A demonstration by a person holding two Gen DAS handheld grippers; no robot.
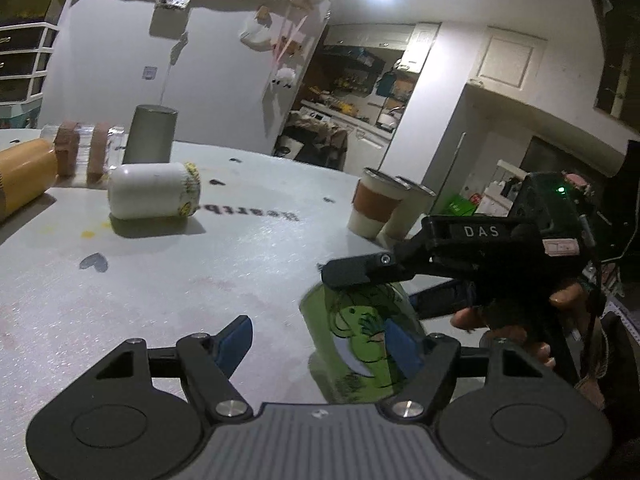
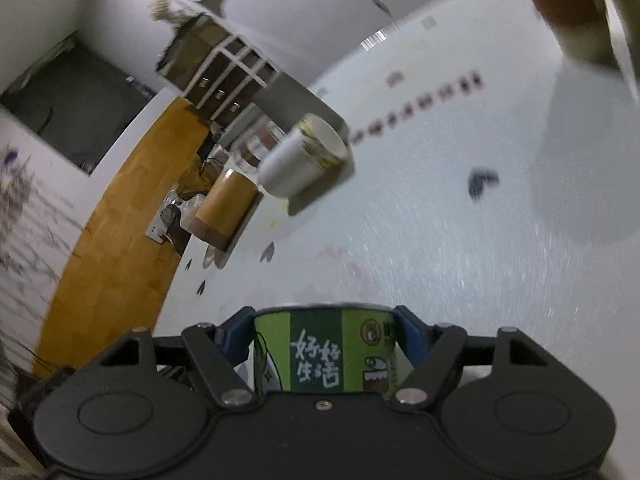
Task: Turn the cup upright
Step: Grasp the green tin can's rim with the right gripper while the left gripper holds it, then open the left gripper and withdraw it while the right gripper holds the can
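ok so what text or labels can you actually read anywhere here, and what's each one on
"DAS": white letters on the black body of the right gripper, seen from the left wrist.
"好好生活": white characters on the dark green panel of the green cartoon-printed cup held between that gripper's fingers.
Black lettering printed on the white tabletop: upside down and cut off, not readable.
Small round badge and print on the cup's right side: too small to read.

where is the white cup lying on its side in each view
Left wrist: the white cup lies on its side at left of centre on the table, in front of the grey cup.
Right wrist: it is just above centre, mouth toward upper right.
Shared landmark: the orange cup lying beside it.
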